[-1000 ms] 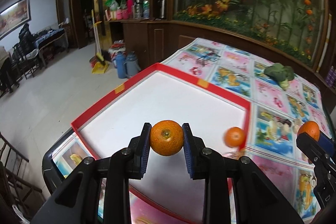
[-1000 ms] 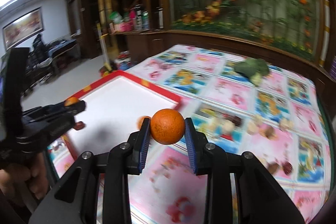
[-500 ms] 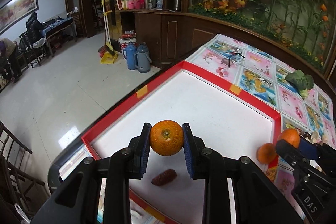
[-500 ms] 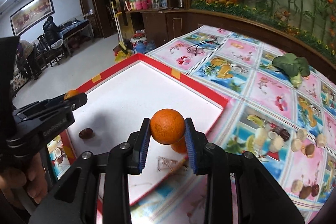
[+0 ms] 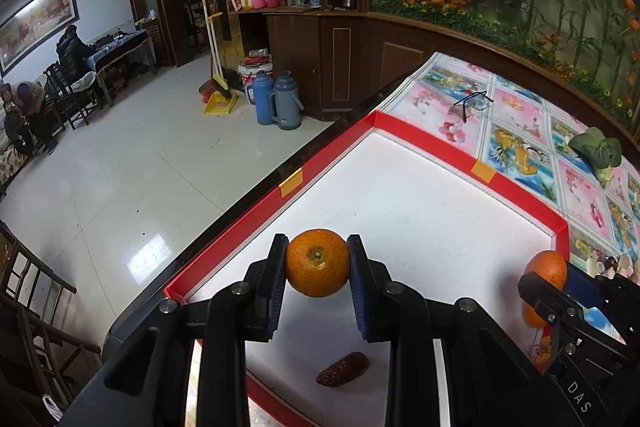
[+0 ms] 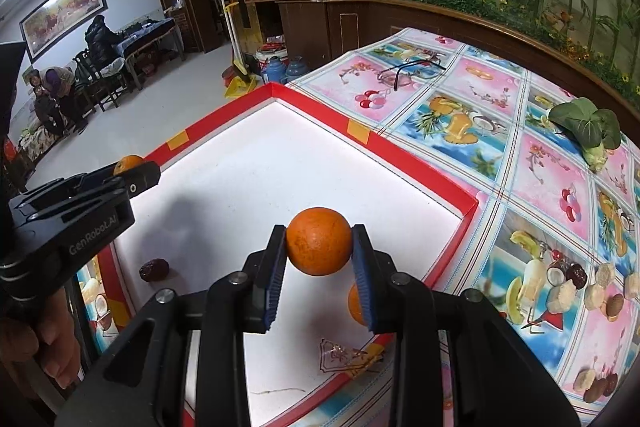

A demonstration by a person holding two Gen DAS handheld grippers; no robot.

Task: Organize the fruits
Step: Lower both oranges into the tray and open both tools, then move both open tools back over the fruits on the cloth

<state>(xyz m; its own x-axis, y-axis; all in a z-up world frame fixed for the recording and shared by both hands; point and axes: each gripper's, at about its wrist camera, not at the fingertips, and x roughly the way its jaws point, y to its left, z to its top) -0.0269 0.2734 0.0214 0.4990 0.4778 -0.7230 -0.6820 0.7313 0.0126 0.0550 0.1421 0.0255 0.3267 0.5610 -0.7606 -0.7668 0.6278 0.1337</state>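
- Big shallow red-walled cardboard tray w/ white floor [image 5: 520,189] sits under both my claws; it's on a fruit-print plastic tablecloth [image 6: 540,163] that runs off to the right of my R claw.
- My L claw [image 5: 317,265] is pinching a round orange w/ its stem dimple facing the cam [image 5: 317,263], held above the tray floor, toward the near-left corner.
- My R claw [image 6: 319,243] is pinching a second smooth round orange [image 6: 319,241], also clear of the floor, nearer the tray's right wall.
- Third loose orange [image 6: 354,305] lies just below and right of my R claw, half hidden by the right finger; can't tell if it touches the wall.
- Small wrinkled dark-red date [image 5: 343,369] lies on the floor below my L claw, between the fingers' bases in view.
- Risks, my guess: round fruit on a slick flat floor; let go from height and it rolls, maybe knocks the loose orange or date.
- R drop straight down could land on the loose orange and bounce out over the low wall.
- Claws are near each other; drifting together could cause a clash.
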